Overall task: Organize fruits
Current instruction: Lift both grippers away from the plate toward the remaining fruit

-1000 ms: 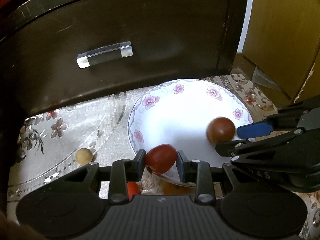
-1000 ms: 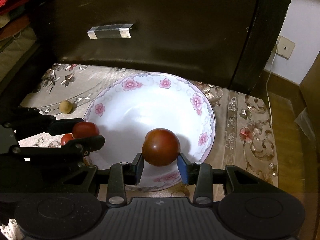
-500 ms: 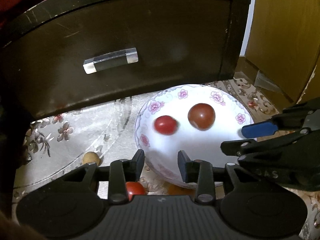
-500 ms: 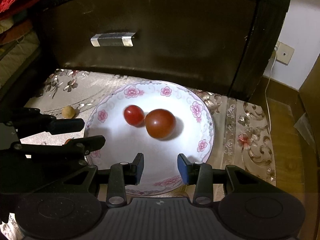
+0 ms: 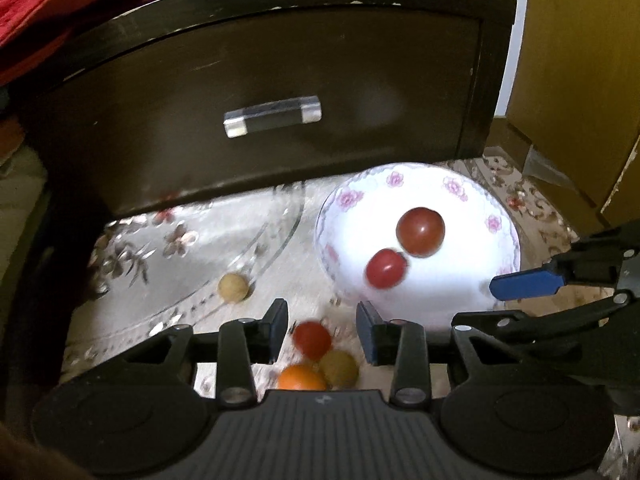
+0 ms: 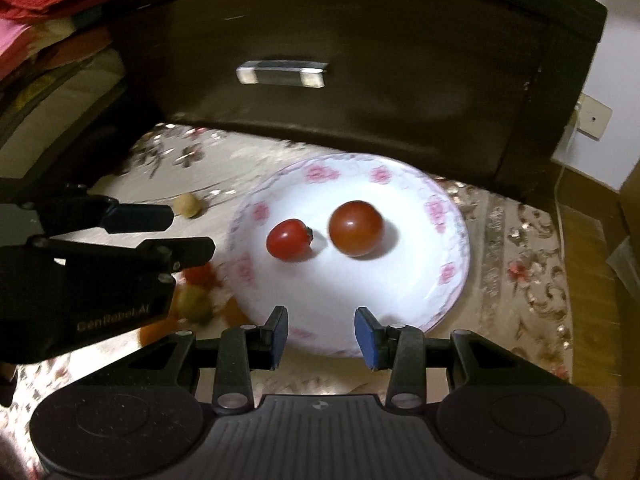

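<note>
Both grippers now stand empty: the left gripper (image 5: 322,326) has its blue pads parted with only air between them, and the right gripper (image 6: 320,330) likewise holds nothing, its pads apart over the near rim of the plate (image 6: 456,280). A second ago each clamped a tomato above the plate; both have since been let go, and the smaller tomato (image 6: 289,239) and the larger tomato (image 6: 355,227) now lie side by side near the middle of the plate, barely apart, while the grippers have drawn back toward the near side. That reads as two fruits delivered and the hands freed for the next pick. Just below the left gripper's fingers, on the patterned cloth (image 5: 180,264) off the plate's near left rim, three fruits wait in a cluster: a red one (image 5: 312,339), a greenish one (image 5: 340,368) and an orange one (image 5: 301,378). A small tan ball (image 5: 233,287) sits alone farther left on the cloth. Behind everything stands the dark drawer front (image 5: 280,100) with its clear handle (image 5: 273,116).
</note>
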Action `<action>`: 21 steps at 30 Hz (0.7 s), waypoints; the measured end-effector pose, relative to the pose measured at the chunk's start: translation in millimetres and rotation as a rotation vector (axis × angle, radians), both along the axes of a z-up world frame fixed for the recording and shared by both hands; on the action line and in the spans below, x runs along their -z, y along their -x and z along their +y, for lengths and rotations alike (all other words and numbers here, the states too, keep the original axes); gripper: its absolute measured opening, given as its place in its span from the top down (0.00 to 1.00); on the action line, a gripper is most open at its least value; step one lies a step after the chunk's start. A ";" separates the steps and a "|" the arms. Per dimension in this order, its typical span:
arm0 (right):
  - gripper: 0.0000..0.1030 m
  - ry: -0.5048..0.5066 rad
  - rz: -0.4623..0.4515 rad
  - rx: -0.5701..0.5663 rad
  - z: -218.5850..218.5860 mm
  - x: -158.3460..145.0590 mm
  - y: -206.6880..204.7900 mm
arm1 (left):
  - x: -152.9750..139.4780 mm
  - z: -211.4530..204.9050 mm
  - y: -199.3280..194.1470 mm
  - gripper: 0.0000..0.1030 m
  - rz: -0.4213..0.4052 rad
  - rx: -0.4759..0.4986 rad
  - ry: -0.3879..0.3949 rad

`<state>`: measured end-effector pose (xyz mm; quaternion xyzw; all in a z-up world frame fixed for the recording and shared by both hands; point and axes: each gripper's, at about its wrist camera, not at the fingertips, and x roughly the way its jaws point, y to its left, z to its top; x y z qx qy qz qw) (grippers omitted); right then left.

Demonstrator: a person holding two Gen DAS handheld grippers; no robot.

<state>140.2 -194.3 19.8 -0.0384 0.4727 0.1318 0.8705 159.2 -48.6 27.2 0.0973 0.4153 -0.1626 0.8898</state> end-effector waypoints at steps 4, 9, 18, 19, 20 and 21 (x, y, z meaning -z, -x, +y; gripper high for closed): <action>0.66 -0.013 0.008 -0.031 6.6 -0.9 13.1 | -0.7 9.3 15.9 0.58 0.011 -0.005 -0.015; 0.66 -0.011 0.033 -0.060 12.1 5.6 24.4 | 8.7 18.7 35.6 0.58 0.045 0.005 -0.037; 0.66 -0.019 0.057 -0.047 21.6 23.0 21.8 | 33.1 34.1 44.9 0.58 0.116 0.003 -0.045; 0.66 -0.026 0.062 -0.040 22.2 24.4 20.5 | 33.8 35.6 44.4 0.58 0.122 0.000 -0.037; 0.66 -0.035 0.067 -0.032 22.1 25.7 18.4 | 34.6 36.8 43.7 0.58 0.127 -0.001 -0.027; 0.66 -0.045 0.067 -0.024 22.6 26.6 16.9 | 35.2 37.8 43.1 0.58 0.133 -0.001 -0.019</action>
